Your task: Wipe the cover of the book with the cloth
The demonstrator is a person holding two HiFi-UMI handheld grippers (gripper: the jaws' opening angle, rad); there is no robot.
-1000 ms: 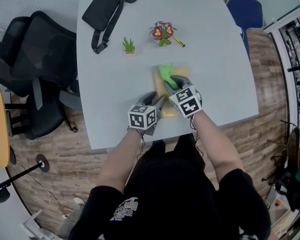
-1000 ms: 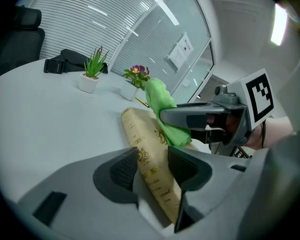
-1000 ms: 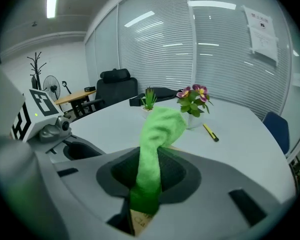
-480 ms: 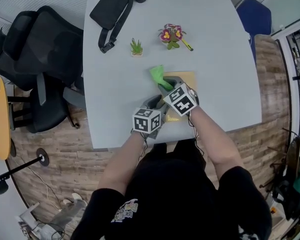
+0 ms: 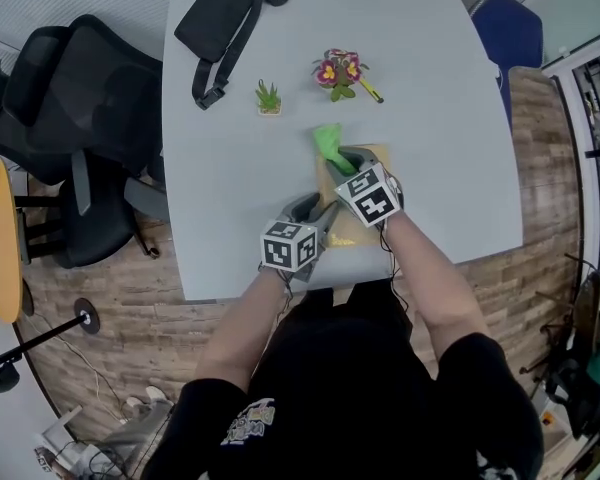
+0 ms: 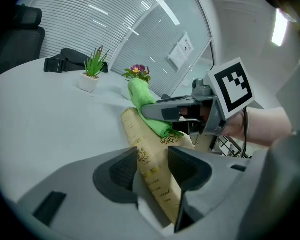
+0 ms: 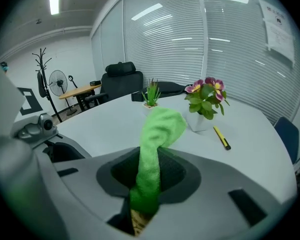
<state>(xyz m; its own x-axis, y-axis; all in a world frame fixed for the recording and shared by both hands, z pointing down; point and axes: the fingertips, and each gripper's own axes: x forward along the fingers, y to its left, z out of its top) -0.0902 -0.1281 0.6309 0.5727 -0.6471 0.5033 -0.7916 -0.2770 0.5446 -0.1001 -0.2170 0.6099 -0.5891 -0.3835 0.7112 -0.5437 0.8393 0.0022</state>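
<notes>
A tan book (image 5: 346, 230) with gold print lies near the table's front edge. My left gripper (image 5: 318, 215) is shut on the book's spine (image 6: 151, 171) at its near left corner. A bright green cloth (image 5: 331, 145) is clamped in my right gripper (image 5: 348, 168), which rests over the book's far part. In the left gripper view the cloth (image 6: 146, 105) presses on the cover under the right gripper (image 6: 173, 112). In the right gripper view the cloth (image 7: 153, 160) stands up between the jaws and hides most of the book.
On the grey table (image 5: 430, 118) stand a small green potted plant (image 5: 268, 97), a flower pot (image 5: 337, 71) with a yellow pen (image 5: 369, 90) beside it, and a black waist bag (image 5: 220, 23). A black office chair (image 5: 70, 118) stands left of the table.
My right gripper and the green cloth swept left half a second ago and have now moved back to the right over the book. The left gripper stays put on the book.
</notes>
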